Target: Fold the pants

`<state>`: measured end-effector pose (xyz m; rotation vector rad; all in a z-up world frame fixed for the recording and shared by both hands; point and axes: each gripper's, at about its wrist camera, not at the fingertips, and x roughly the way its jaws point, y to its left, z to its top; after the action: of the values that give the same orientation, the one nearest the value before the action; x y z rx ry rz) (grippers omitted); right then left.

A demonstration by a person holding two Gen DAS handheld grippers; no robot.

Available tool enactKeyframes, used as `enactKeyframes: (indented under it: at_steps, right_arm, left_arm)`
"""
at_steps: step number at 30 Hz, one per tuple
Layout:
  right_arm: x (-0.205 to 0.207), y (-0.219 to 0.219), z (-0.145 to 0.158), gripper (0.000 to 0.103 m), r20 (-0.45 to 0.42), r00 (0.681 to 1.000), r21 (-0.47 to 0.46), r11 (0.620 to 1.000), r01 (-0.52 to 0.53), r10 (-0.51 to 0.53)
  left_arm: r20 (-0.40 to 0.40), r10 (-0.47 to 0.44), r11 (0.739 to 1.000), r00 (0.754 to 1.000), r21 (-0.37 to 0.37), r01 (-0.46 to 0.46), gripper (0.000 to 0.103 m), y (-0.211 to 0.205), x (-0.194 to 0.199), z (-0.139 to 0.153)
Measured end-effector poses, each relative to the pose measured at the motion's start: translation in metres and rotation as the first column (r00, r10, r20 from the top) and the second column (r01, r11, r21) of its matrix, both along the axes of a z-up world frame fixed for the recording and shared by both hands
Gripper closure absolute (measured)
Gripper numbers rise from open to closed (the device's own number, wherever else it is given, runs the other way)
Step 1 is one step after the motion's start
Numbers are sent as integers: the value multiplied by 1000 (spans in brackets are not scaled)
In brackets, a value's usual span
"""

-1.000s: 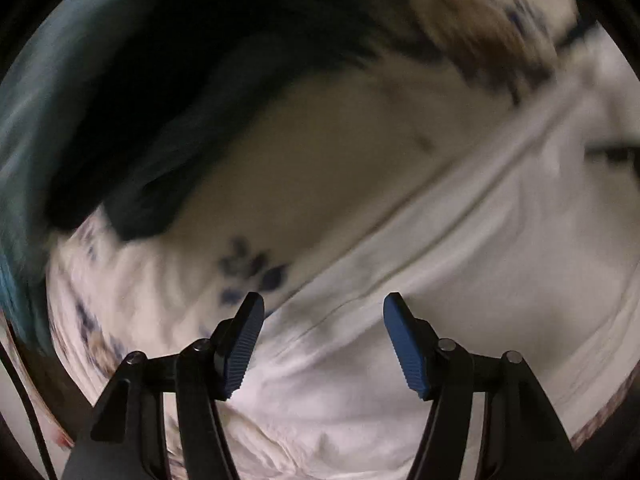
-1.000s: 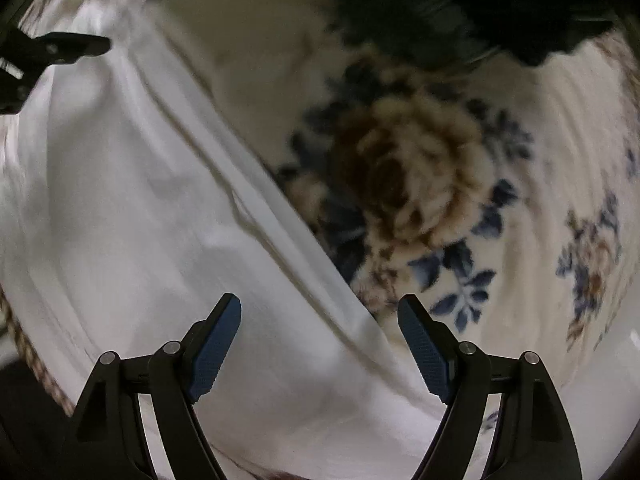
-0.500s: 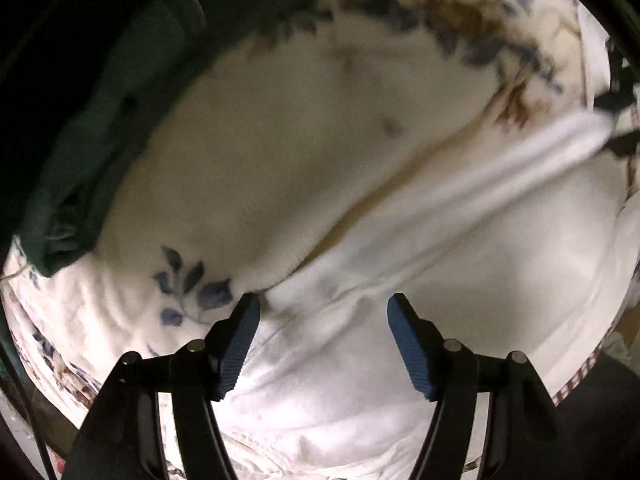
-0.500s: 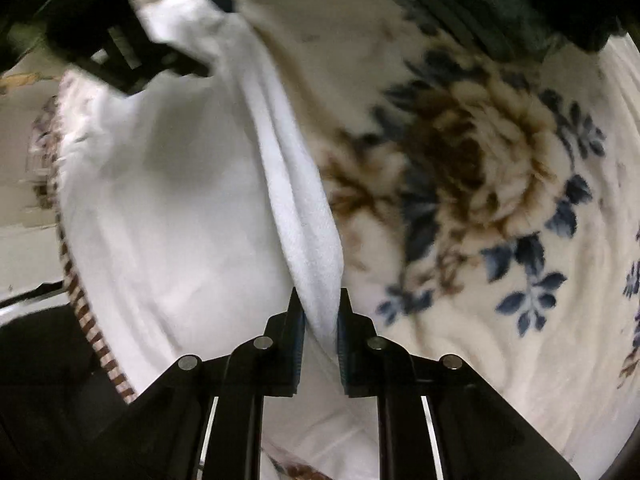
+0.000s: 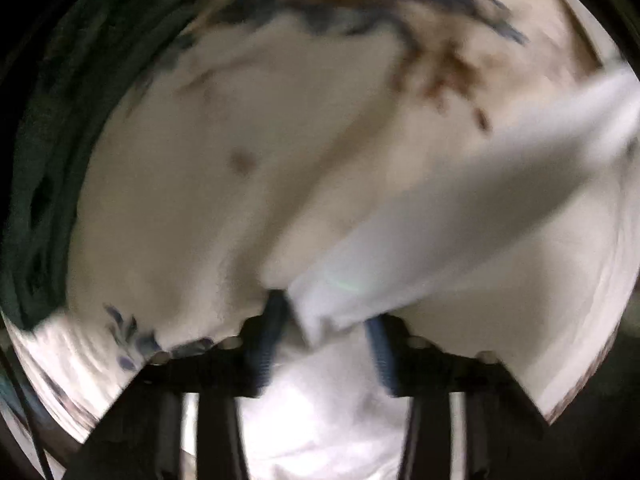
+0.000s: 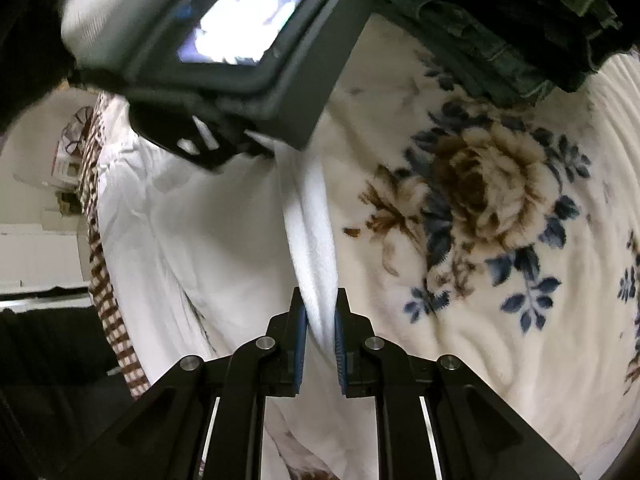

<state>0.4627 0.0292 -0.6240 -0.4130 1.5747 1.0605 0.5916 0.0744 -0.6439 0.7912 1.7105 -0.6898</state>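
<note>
White pants (image 6: 192, 240) lie spread on a cream blanket with blue and brown flowers (image 6: 480, 184). My right gripper (image 6: 320, 300) is shut on a raised fold of the pants' edge. That fold runs taut up to my left gripper (image 6: 260, 144), which hangs close above, its lit screen facing this camera. In the blurred left wrist view, my left gripper (image 5: 326, 312) is closing its jaws, with a bunched corner of the white pants (image 5: 460, 220) pressed between the blue pads. From there the lifted edge stretches up and to the right over the blanket (image 5: 240, 160).
A dark green garment (image 6: 500, 52) lies along the blanket's far edge, and shows as a dark green garment (image 5: 36, 200) at the left. A brown checked cloth edge (image 6: 104, 300) borders the pants on the left, with dark floor and pale furniture beyond.
The right gripper shut on the pants' edge and lifted it into a raised fold. The left gripper moved over the same edge and narrowed its jaws around it.
</note>
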Motion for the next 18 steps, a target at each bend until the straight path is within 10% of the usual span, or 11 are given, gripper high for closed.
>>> enactKeyframes:
  at_steps: [4,8,11,15,18]
  right_arm:
    - [19,-10,-22,81,-15,994,-98,990,103,-105]
    - [23,-32,-53,39,-30,993,-251,962,105,-116]
    - [16,-48,-74,40,-57,994,-332,941,72,-96]
    - [9,-54,-67,80,-14,998,-331,942,56,-64]
    - [13,-64,-48,82,20,993,-310,944,114,-113]
  left_arm:
    - [44,86,996,995,-24,-85,85,41,21,7]
    - [77,133,991,988,-35,-131,89,56,30,7]
    - [107,143,989,984,-37,-140,91,69,37,12]
    - [149,158,987,976,-55,-151,94,61,30,26]
    - [193,181,983,964,-68,-171,94,78,18,43]
